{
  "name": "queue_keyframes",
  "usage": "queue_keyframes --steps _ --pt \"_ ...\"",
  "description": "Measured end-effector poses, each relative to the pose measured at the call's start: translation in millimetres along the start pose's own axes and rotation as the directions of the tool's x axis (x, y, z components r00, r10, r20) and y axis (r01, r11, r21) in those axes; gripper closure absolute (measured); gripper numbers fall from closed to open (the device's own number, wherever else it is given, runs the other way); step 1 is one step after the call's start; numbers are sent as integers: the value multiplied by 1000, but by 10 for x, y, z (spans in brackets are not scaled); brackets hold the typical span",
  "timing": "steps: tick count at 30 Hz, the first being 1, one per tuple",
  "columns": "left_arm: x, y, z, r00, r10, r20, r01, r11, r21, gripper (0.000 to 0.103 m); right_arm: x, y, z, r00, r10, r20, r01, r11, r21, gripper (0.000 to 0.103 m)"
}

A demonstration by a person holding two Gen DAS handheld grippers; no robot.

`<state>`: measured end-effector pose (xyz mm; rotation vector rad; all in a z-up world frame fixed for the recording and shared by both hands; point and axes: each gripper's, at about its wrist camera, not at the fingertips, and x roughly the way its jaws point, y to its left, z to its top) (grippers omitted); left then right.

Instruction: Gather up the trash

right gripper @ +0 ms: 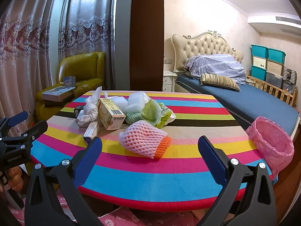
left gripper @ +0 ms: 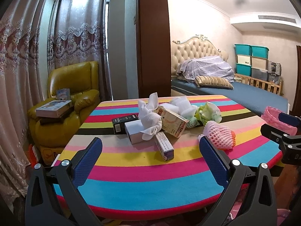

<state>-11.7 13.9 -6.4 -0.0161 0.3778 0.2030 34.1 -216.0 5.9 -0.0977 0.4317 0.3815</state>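
Note:
A pile of trash lies on the striped table (left gripper: 143, 184) (right gripper: 150, 177): crumpled white tissue (left gripper: 149, 119) (right gripper: 90, 111), a beige carton (left gripper: 172, 121) (right gripper: 110, 113), a small purple-white box (left gripper: 164, 146) (right gripper: 91, 130), a black box (left gripper: 124, 123), white foam pieces (left gripper: 181, 104) (right gripper: 134, 100), green wrappers (left gripper: 208, 113) (right gripper: 152, 112) and a pink foam net over an orange one (left gripper: 219, 135) (right gripper: 144, 141). My left gripper (left gripper: 150, 150) is open, empty, short of the boxes. My right gripper (right gripper: 149, 148) is open around the near side of the foam net, not touching it.
A bin lined with a pink bag (right gripper: 270, 145) (left gripper: 276, 118) stands at the table's right edge. A yellow armchair (left gripper: 71, 98) with stacked boxes sits far left by the curtains. A bed (right gripper: 244, 101) lies behind the table on the right, with storage bins beyond.

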Motion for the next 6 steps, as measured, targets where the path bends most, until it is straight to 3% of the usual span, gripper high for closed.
queue_keyframes --steps 6 --pt "13 -2 3 1000 -9 -4 9 1000 1 6 -7 -20 0 1000 1 2 -1 1000 3 4"
